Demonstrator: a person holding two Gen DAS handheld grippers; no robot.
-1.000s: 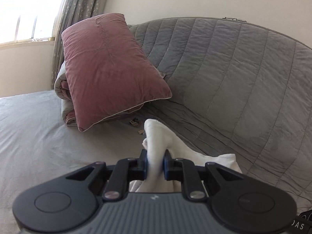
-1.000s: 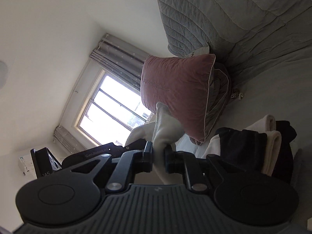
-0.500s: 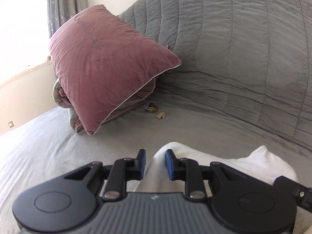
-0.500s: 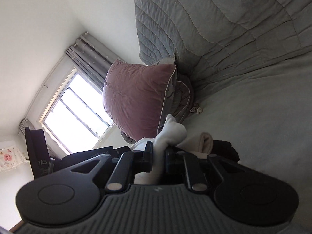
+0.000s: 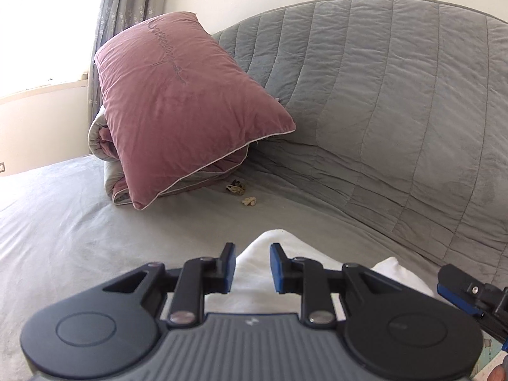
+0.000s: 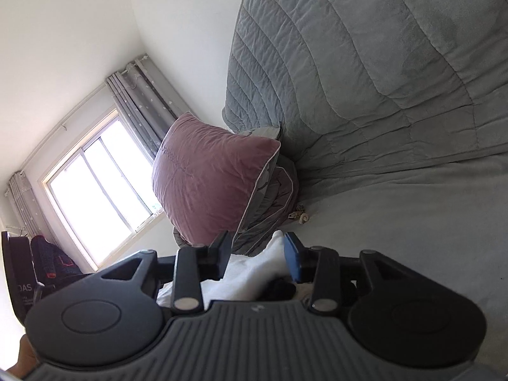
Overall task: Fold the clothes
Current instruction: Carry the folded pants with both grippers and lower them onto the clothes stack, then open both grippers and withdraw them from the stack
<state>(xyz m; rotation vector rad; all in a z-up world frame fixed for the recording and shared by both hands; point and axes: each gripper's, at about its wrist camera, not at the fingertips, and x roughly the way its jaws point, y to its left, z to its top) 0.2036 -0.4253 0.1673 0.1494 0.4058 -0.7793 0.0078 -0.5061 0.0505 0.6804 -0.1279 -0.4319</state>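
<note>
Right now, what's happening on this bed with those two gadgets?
A person is folding clothes with two tools. The left hand-held gripper and the right hand-held gripper are both open, each poised over a soft white garment lying on the grey bedsheet. Neither grips it. A dusty-pink velvet pillow leans against the grey quilted headboard behind.

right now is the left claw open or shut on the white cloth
Open. The left claw shows a clear gap between its blue pads, and the white cloth lies loose on the bed beneath, not pinched.
</note>
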